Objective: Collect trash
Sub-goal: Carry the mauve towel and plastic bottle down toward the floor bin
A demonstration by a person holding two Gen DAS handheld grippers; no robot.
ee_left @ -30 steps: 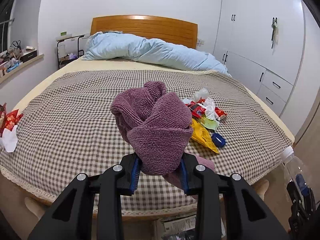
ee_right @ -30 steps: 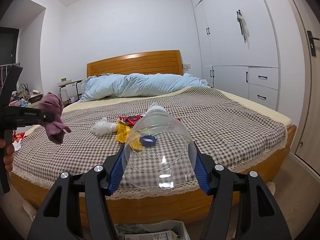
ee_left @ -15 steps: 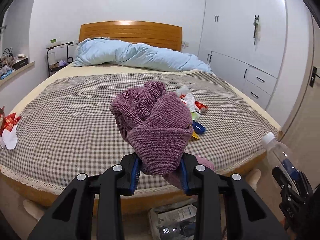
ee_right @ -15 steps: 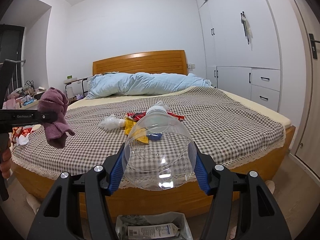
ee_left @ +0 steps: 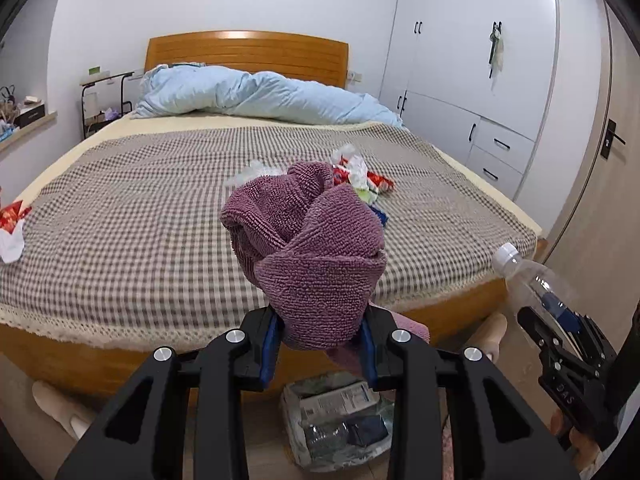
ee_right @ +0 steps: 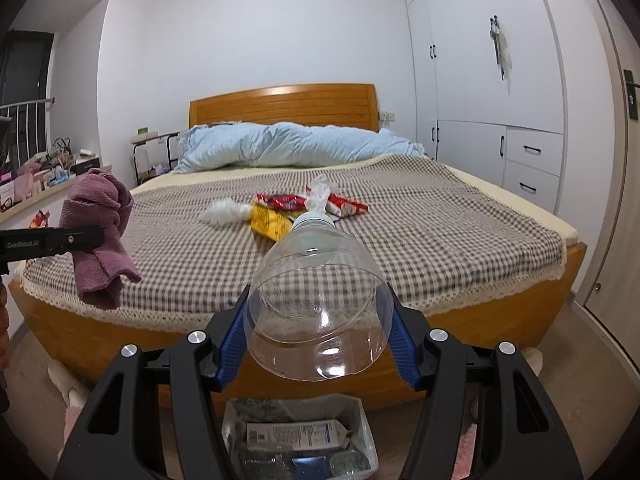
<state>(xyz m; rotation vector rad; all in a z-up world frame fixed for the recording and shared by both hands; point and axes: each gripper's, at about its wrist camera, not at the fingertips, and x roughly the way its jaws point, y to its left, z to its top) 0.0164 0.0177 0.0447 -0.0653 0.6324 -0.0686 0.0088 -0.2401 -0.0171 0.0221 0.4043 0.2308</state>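
Home bedroom, wooden-framed bed (ee_right: 500, 312) with checked cover (ee_right: 440, 232), blue duvet (ee_right: 288, 148), white built-in wardrobe (ee_right: 480, 80)

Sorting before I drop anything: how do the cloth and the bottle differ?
The cloth is purple, opaque and soft, bunched with a tail hanging down; the bottle is clear, rigid and looks empty, neck pointing away toward the bed. The cloth sits in the left tool, the bottle in the right tool. Both are held in the air near the bin.
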